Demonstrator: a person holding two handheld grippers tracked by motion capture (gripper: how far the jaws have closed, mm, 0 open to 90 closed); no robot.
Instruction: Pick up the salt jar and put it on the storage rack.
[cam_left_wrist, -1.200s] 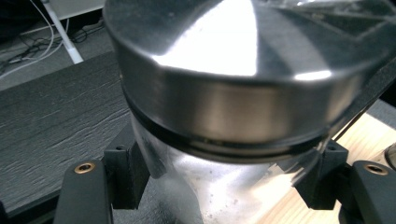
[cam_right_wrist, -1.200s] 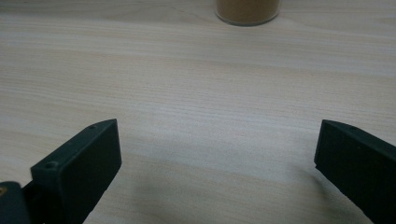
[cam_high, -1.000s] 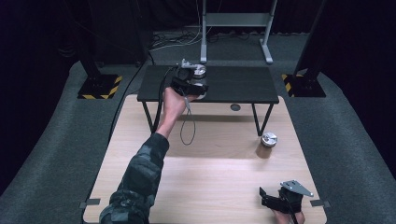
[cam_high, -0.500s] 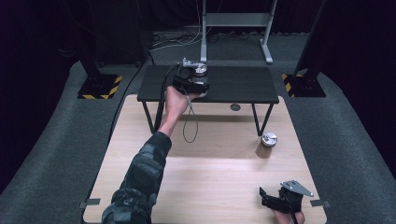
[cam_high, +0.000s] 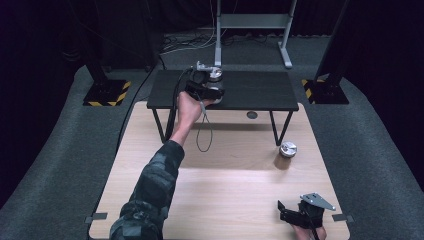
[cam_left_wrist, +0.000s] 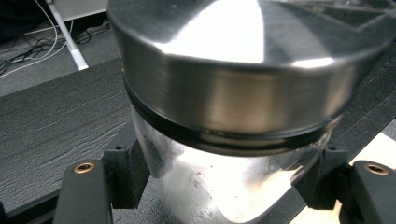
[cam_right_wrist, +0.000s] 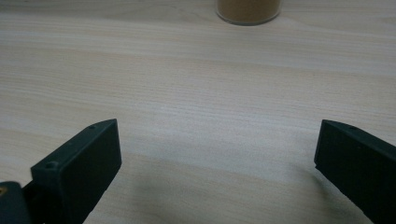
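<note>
A clear glass jar with a silver metal lid (cam_high: 216, 76) stands on the black slatted shelf (cam_high: 260, 91) at the far end of the table. My left gripper (cam_high: 214, 88) is shut on the jar's glass body just under the lid. In the left gripper view the jar (cam_left_wrist: 224, 93) sits between the two pads (cam_left_wrist: 128, 172), which press on either side of it, and my left gripper (cam_left_wrist: 224, 184) is low over the shelf. My right gripper (cam_high: 287, 214) rests at the near right corner of the wooden table (cam_high: 225, 190). In the right gripper view my right gripper (cam_right_wrist: 217, 158) is open with nothing in it.
A second jar with a silver lid and brown contents (cam_high: 287, 154) stands on the wooden table's right side; its base (cam_right_wrist: 248, 11) is ahead of the right jaws. A cable (cam_high: 202, 132) hangs from the left gripper. A small round disc (cam_high: 252, 115) lies under the shelf.
</note>
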